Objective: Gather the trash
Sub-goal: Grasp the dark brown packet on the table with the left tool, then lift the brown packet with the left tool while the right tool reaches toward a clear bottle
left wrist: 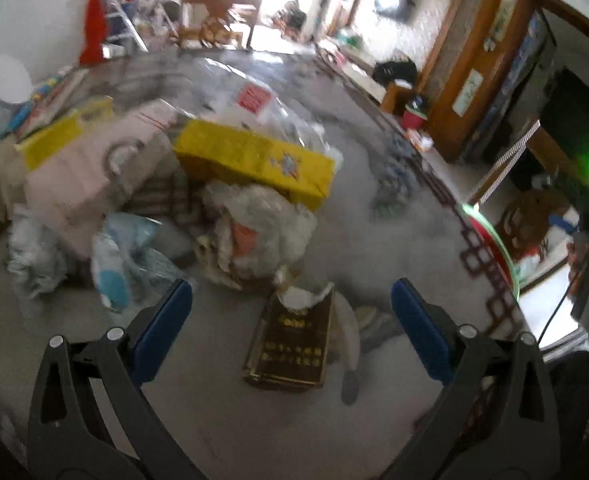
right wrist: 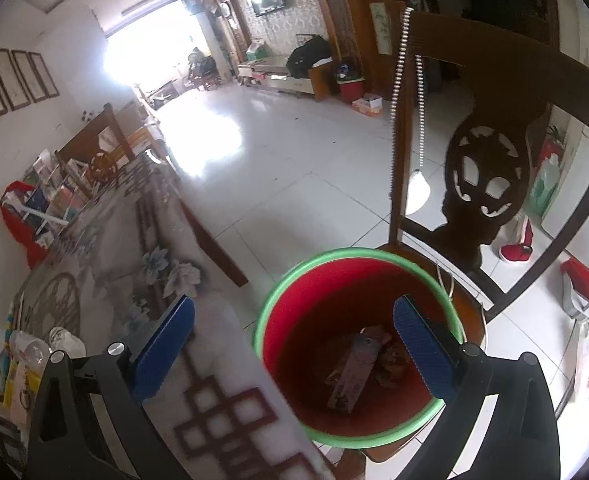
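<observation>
Trash lies heaped on the table (left wrist: 374, 420), blurred in the left wrist view. Nearest the left gripper (left wrist: 292, 330): a dark box (left wrist: 290, 348) with gold print, torn open at its far end, flat on the cloth. Just beside it on the right, a pale curved item, too smeared to name. Beyond the box, a crumpled white bag (left wrist: 262, 224) touching a yellow carton (left wrist: 254, 160) that sits tilted on a pink box (left wrist: 90, 176). Clear plastic bags (left wrist: 126, 256) to the left of the heap. Left gripper jaws spread wide, nothing between them; it hangs above the dark box.

Right wrist view: a red bin (right wrist: 358, 344) with a green rim stands on a wooden chair (right wrist: 490, 168) seat, just beside the table edge. Inside the bin, a flat pinkish packet (right wrist: 358, 368) and a brown lump next to it. Right gripper (right wrist: 294, 344) also wide open and empty, poised over the bin, one finger above the bin's mouth, the other above the patterned tablecloth (right wrist: 222, 420).

White tiled floor (right wrist: 294, 152) beyond the chair.
</observation>
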`<state>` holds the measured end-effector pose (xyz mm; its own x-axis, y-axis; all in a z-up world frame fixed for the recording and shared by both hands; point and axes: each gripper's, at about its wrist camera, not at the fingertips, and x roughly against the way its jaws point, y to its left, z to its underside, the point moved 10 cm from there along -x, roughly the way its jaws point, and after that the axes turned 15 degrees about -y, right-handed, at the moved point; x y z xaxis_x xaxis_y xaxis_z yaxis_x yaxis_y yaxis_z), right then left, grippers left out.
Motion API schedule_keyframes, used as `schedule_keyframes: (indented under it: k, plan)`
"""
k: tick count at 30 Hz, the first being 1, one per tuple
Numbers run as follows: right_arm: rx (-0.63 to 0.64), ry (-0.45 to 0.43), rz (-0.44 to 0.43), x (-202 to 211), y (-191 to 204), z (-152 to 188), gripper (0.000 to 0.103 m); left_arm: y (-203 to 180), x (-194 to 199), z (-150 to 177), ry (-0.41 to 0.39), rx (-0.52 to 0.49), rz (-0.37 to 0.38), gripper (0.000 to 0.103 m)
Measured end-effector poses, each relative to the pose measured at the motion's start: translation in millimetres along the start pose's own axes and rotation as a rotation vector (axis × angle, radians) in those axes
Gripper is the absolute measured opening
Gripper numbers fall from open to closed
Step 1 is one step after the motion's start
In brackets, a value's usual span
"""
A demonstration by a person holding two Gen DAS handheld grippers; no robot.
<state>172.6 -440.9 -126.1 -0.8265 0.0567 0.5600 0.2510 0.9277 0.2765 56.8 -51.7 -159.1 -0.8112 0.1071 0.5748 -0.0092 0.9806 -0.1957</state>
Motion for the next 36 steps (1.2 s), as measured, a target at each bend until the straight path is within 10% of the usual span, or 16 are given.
schedule_keyframes:
  k: [10,13,23,36]
  plan:
    - [0.049,0.006,-0.032,-1.7,29.6,4.7,0.096,-2.2,-38.5,41.3,0.135,-0.053,-0.025,0.088]
    - [0.052,0.009,-0.040,-2.0,34.6,6.3,0.096,-5.6,-36.1,38.3,0.120,-0.101,-0.042,0.047]
    - [0.239,0.023,-0.194,8.1,109.2,27.3,0.096,16.2,5.2,2.1,0.010,0.040,0.004,0.044]
    - [0.448,0.132,-0.491,17.0,260.2,98.5,0.092,112.1,77.0,-52.4,-0.194,0.175,-0.143,0.045]
